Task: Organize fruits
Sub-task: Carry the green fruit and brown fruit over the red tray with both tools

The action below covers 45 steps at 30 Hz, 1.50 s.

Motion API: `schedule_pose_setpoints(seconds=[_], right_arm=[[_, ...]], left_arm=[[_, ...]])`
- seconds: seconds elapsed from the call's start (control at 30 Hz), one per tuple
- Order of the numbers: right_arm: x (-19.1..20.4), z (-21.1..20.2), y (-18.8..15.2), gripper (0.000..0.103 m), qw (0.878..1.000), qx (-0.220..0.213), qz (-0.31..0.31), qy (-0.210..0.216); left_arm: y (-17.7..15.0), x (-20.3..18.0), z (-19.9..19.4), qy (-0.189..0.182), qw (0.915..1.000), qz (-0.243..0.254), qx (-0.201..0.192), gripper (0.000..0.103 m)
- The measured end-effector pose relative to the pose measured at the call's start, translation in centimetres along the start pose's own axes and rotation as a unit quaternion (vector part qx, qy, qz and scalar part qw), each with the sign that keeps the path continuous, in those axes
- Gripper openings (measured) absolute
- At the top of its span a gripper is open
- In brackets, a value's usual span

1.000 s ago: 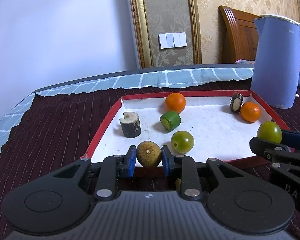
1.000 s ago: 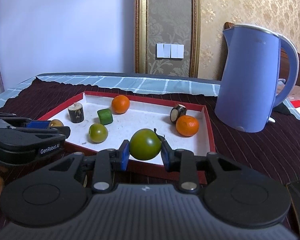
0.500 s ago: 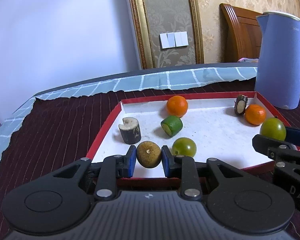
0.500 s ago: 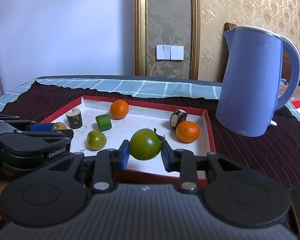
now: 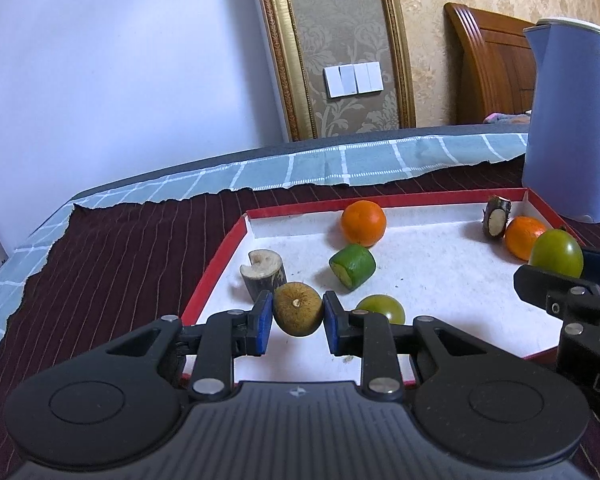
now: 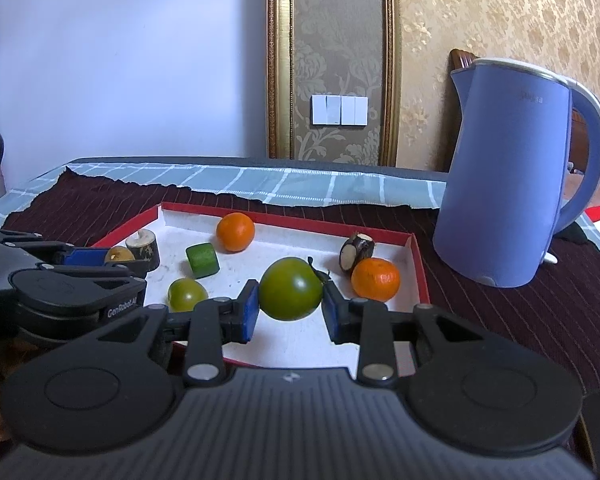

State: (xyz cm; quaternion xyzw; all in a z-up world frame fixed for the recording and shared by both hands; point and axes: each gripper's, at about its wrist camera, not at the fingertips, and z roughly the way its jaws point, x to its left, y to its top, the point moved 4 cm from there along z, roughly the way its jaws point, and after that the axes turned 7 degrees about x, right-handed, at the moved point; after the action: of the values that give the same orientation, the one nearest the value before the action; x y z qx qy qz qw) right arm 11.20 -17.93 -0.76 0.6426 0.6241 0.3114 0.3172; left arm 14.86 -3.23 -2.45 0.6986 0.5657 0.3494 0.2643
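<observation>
Right now both grippers are carrying fruit over the red tray (image 5: pixel 236 240), the left gripper (image 5: pixel 297 322) clamping a brown fruit (image 5: pixel 298 309) and the right gripper (image 6: pixel 288 307) a green fruit (image 6: pixel 290 289), so each is probably needing a clear spot before letting go.

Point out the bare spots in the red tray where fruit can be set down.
Tray floor is bare in the middle, between the green chunk and the right-hand orange, and along the near edge. Crowded: left side, around the wood stub, and the far right corner by the dark stub.
</observation>
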Motion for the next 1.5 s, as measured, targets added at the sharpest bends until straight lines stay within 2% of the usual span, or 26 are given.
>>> schedule_pose_setpoints(seconds=[1.5], right_arm=[[-2.2, 4.8, 2.8, 0.031, 0.999, -0.005, 0.039, -0.013]], left_arm=[[2.9, -1.2, 4.0, 0.014, 0.9998, -0.013, -0.009, 0.026]])
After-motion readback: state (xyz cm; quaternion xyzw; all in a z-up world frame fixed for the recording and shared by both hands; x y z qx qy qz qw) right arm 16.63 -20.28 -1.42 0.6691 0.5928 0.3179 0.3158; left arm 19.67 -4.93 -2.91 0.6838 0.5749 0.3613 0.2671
